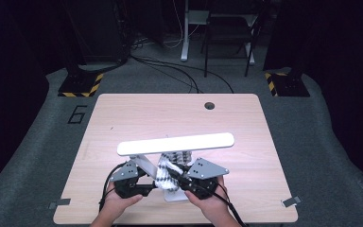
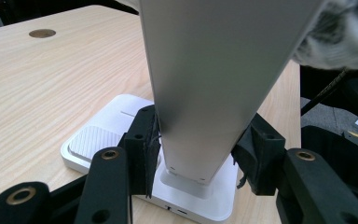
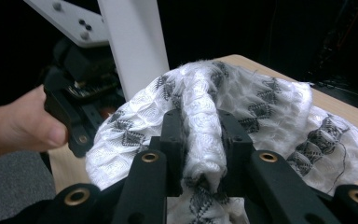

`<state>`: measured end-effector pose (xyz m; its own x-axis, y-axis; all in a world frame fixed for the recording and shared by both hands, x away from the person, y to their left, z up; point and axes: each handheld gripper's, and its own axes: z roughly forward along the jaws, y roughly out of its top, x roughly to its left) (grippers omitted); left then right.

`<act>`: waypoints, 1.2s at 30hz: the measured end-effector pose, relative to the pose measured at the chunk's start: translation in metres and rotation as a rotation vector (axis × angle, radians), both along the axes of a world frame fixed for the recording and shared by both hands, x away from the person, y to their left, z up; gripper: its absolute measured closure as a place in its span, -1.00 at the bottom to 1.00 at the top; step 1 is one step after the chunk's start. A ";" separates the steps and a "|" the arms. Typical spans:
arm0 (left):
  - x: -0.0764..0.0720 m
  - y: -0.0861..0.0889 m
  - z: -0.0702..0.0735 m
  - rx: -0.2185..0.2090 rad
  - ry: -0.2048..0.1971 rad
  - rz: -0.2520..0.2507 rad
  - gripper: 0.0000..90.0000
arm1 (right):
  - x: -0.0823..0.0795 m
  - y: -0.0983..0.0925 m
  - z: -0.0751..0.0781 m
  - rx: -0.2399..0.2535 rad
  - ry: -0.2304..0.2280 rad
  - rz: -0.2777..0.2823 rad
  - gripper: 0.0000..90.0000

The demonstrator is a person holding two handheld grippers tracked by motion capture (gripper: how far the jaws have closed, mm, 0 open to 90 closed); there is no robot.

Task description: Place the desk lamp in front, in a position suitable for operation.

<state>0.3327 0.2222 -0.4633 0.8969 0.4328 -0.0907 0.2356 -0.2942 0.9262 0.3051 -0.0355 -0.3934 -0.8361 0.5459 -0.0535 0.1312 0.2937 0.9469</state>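
White cloth [image 3: 242, 107] with black diamond pattern, bunched beside lamp post [image 2: 209, 84]; right gripper [image 3: 204, 140] pinches its fold, left gripper [image 2: 198, 149] clamps the post.

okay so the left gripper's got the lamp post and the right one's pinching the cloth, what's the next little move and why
Probably draw the cloth along the lamp post to wipe it. The left gripper clamps the post just above the lamp base, steadying it, and the right gripper pinches a bunched fold of cloth right beside the post.

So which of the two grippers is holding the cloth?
The right gripper: its fingers pinch a fold of the white patterned cloth. The left gripper grips the white lamp post instead.
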 end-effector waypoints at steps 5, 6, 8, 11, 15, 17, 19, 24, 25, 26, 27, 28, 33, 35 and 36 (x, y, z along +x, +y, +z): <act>0.000 0.000 0.000 0.002 0.007 -0.003 0.19 | 0.004 0.017 -0.005 -0.013 0.019 0.018 0.66; 0.000 0.000 0.000 0.002 0.007 -0.003 0.19 | 0.004 0.017 -0.005 -0.013 0.019 0.018 0.66; -0.001 0.000 0.000 0.002 0.008 -0.002 0.19 | 0.007 0.024 -0.011 -0.025 0.024 0.018 0.66; -0.001 0.000 0.001 0.007 0.006 0.003 0.19 | 0.009 0.027 -0.014 -0.034 0.034 0.007 0.66; -0.001 -0.002 0.001 0.006 0.004 0.012 0.19 | 0.009 0.027 -0.013 -0.033 0.031 0.011 0.66; -0.002 -0.002 0.001 0.008 0.007 0.011 0.19 | 0.007 0.027 -0.011 -0.031 0.026 0.008 0.66; -0.002 -0.003 0.001 0.008 0.008 0.011 0.19 | 0.005 0.028 -0.008 -0.019 0.023 0.009 0.66; -0.002 -0.003 0.001 0.007 0.009 0.012 0.19 | 0.003 0.032 0.003 -0.001 -0.014 0.016 0.66; -0.002 -0.003 0.001 0.007 0.009 0.012 0.19 | 0.003 0.033 0.006 0.004 -0.024 0.017 0.66; -0.002 -0.003 0.001 0.006 0.009 0.013 0.19 | 0.002 0.034 0.008 0.007 -0.022 0.016 0.66; -0.002 -0.003 0.001 0.007 0.009 0.013 0.19 | 0.002 0.035 0.010 0.014 -0.023 0.015 0.66; -0.002 -0.003 0.001 0.007 0.009 0.013 0.19 | 0.001 0.036 0.012 0.018 -0.026 0.013 0.66; -0.003 -0.004 0.001 -0.007 0.016 0.017 0.19 | -0.001 0.039 0.023 0.044 -0.052 0.018 0.66; -0.003 -0.004 0.001 -0.014 0.020 0.021 0.19 | -0.003 0.041 0.027 0.050 -0.063 0.020 0.66; -0.003 -0.004 0.001 -0.014 0.020 0.021 0.19 | -0.003 0.041 0.027 0.050 -0.063 0.020 0.66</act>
<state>0.3299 0.2182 -0.4622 0.8855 0.4504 -0.1144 0.2598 -0.2757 0.9255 0.3026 0.0056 -0.3664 -0.8429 0.5322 -0.0793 0.0654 0.2476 0.9667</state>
